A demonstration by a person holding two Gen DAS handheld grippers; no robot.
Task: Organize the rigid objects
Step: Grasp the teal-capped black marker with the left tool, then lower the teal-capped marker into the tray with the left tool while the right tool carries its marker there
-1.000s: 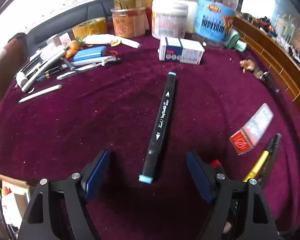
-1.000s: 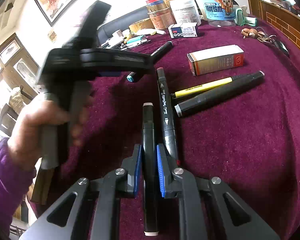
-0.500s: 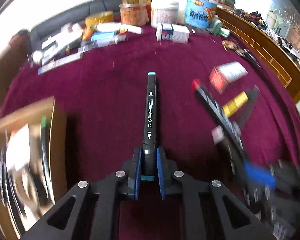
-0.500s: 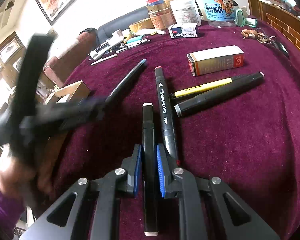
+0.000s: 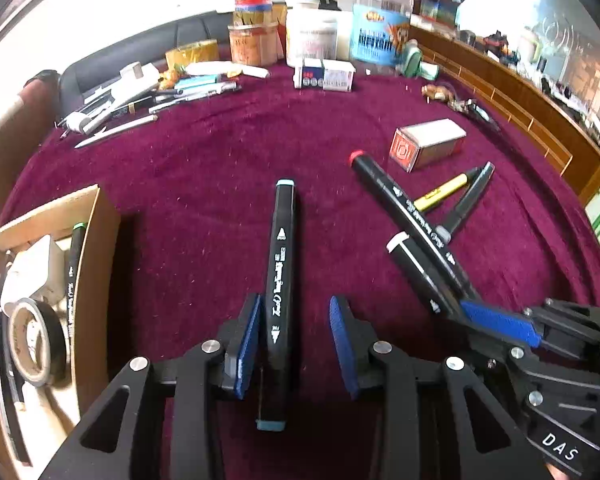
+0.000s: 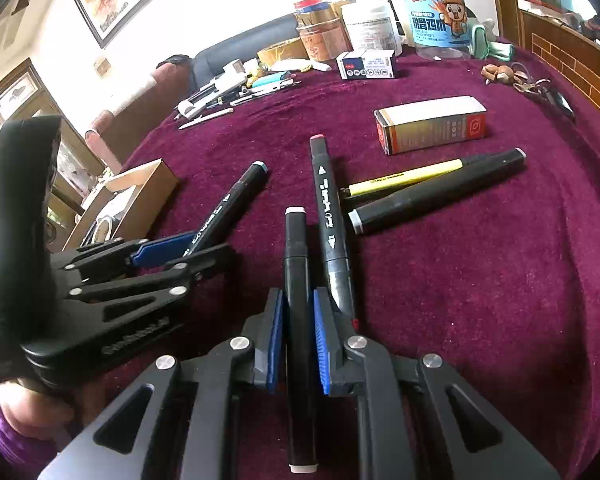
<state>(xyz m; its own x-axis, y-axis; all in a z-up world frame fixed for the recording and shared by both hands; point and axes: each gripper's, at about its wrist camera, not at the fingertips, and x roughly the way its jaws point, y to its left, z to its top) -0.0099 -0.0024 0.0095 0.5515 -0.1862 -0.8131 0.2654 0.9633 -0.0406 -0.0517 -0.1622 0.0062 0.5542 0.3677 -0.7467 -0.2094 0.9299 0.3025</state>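
Note:
My left gripper (image 5: 294,334) is open around a black blue-capped marker (image 5: 282,276) lying on the maroon cloth; the left pad is near it, the right pad stands apart. That marker also shows in the right wrist view (image 6: 228,210). My right gripper (image 6: 298,334) is shut on a black white-capped marker (image 6: 297,280), also visible in the left wrist view (image 5: 418,268). A red-capped marker (image 6: 328,208) lies just right of it. A cardboard box (image 5: 100,216) with a green-capped marker and tape roll stands at the left.
A yellow pen (image 6: 404,178) and a thick black marker (image 6: 440,192) lie to the right, with a red-and-white carton (image 6: 432,124) behind. Jars, small boxes, pens and keys crowd the far edge of the table (image 5: 220,152).
My left gripper closed on the blue-capped marker, carried it toward the cardboard box, then opened its jaws; the marker now rests between them. The right gripper stayed shut on its marker.

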